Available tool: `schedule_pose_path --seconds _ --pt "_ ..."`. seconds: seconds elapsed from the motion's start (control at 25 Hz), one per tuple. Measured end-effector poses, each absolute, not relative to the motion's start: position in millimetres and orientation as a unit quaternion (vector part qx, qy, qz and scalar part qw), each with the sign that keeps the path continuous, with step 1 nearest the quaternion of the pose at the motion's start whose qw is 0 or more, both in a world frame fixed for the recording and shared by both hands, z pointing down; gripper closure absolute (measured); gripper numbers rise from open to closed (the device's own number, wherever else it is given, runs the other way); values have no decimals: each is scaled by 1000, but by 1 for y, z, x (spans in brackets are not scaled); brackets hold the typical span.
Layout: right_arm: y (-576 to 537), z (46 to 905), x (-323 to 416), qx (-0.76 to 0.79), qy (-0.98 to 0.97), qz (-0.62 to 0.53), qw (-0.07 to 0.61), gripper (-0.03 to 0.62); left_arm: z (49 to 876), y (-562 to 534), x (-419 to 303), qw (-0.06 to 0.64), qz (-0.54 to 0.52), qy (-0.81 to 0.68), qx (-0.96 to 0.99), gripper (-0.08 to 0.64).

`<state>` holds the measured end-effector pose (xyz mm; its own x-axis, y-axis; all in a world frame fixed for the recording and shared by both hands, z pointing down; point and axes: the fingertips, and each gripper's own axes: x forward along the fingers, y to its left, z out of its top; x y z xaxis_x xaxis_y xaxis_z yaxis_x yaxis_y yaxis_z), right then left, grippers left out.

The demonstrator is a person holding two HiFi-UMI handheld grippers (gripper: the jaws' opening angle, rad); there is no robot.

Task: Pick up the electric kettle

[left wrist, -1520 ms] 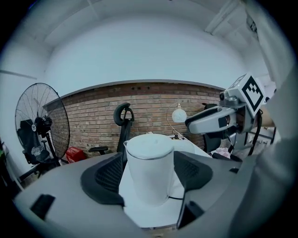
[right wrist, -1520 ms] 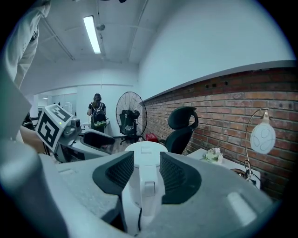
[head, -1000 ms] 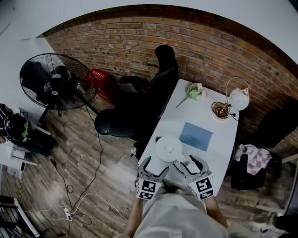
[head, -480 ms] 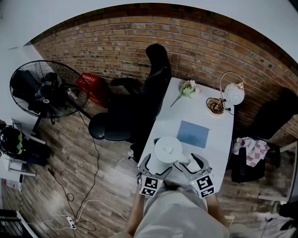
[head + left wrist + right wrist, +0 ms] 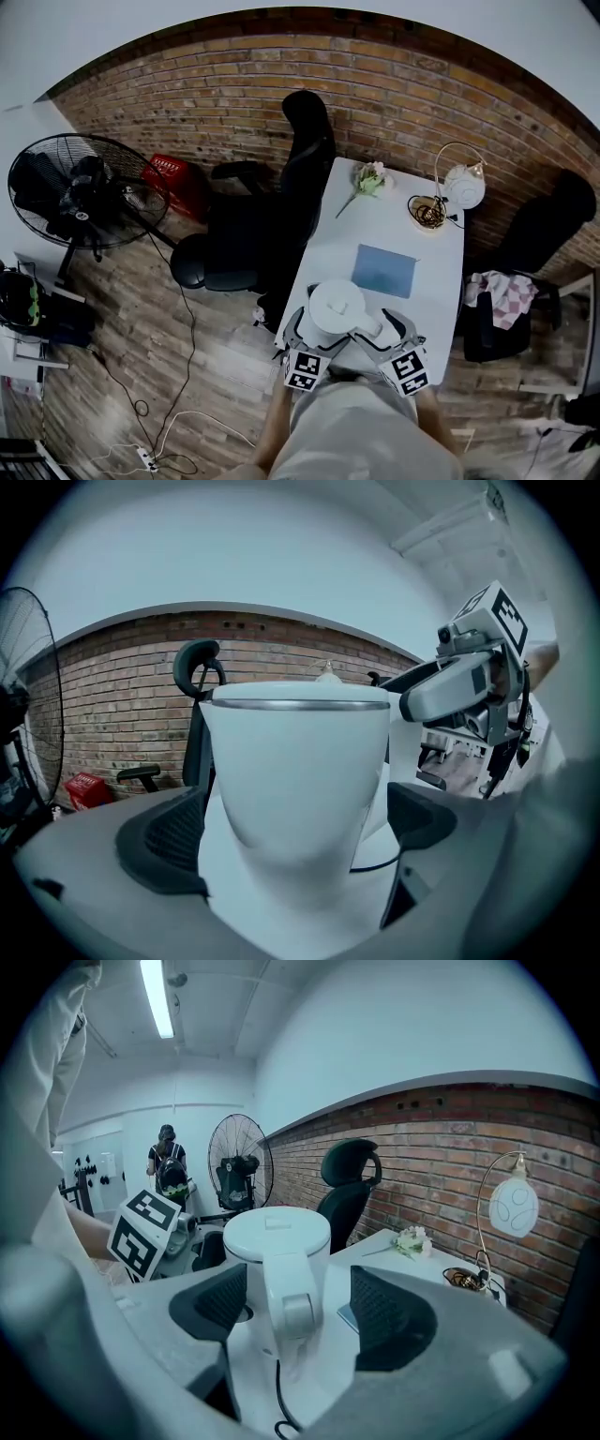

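Table [image 5: 394,225] | electric kettle [image 5: 336,307] | left gripper [image 5: 295,832], right gripper [image 5: 305,1307]: fingers [image 5: 164,841] just spread, flanking kettle

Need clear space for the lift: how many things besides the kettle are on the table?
4: blue mat in the middle; flower, dish and lamp along the far edge. The kettle may hide more.

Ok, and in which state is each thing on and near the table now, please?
Kettle: upright on the table, lid shut.
Left tongs: open, just been opening, kettle body between them.
Right tongs: open, just been opening, kettle handle between them.
Office chair: empty.
Fan: upright; spinning cannot be told.
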<state>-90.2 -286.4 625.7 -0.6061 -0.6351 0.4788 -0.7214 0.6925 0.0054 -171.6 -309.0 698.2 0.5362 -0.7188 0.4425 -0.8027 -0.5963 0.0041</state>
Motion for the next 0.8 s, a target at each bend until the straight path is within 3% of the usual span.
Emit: schedule_pose_path --seconds 0.72,0.76,0.8 --pt "-293 642 -97 346 -900 90 249 259 707 -322 -158 105 186 -424 880 -15" --pt "-291 640 -100 339 -903 91 249 262 707 -322 -158 102 184 -424 881 -15" --pt "-290 639 -102 333 -905 90 248 306 706 -322 -158 98 180 -425 882 -14"
